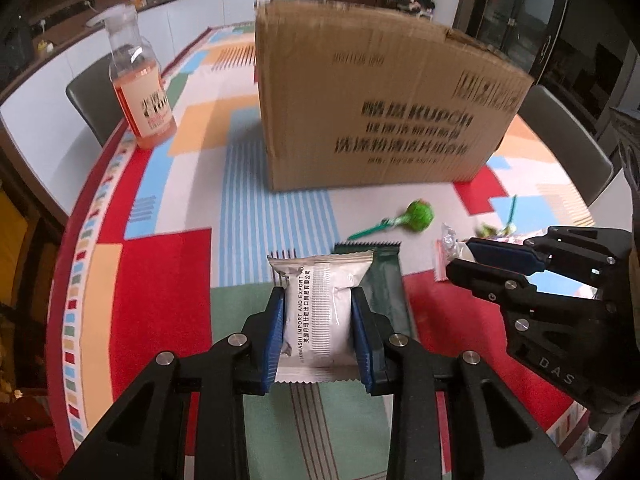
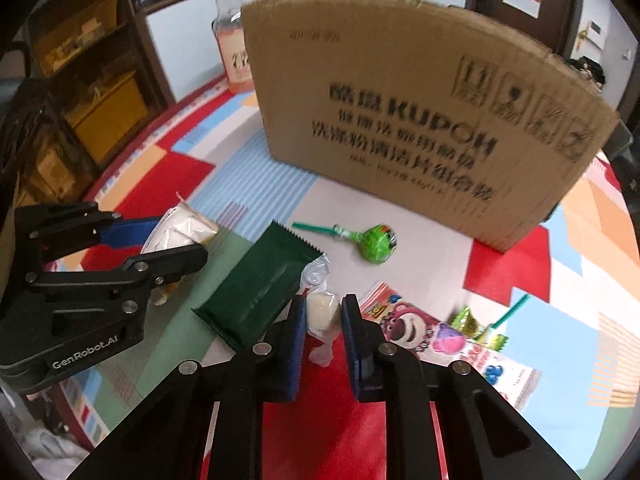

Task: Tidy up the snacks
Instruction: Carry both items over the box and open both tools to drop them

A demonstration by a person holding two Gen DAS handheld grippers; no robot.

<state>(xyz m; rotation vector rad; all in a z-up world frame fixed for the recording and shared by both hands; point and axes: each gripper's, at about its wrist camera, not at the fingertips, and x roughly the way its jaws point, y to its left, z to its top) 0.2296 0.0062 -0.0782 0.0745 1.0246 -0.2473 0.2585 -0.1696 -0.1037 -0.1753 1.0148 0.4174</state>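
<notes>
box print (image 1: 404,132) blurred, bottle (image 2: 234,40) half hidden

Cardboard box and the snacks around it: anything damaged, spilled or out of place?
Cardboard box has a torn, ragged top edge. Nothing spilled; green lollipop and dark green packet simply lie loose on the tablecloth.

Both tools (image 1: 319,322) (image 2: 322,330) clamped shut.

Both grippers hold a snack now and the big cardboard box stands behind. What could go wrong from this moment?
1. The right gripper pinches only a small candy in clear wrap; its loose wrapper may slip out.
2. The silver snack packet in the left gripper overlaps the dark green packet and might drag it.
3. The cardboard box wall is tall; a low carry may hit it.
</notes>
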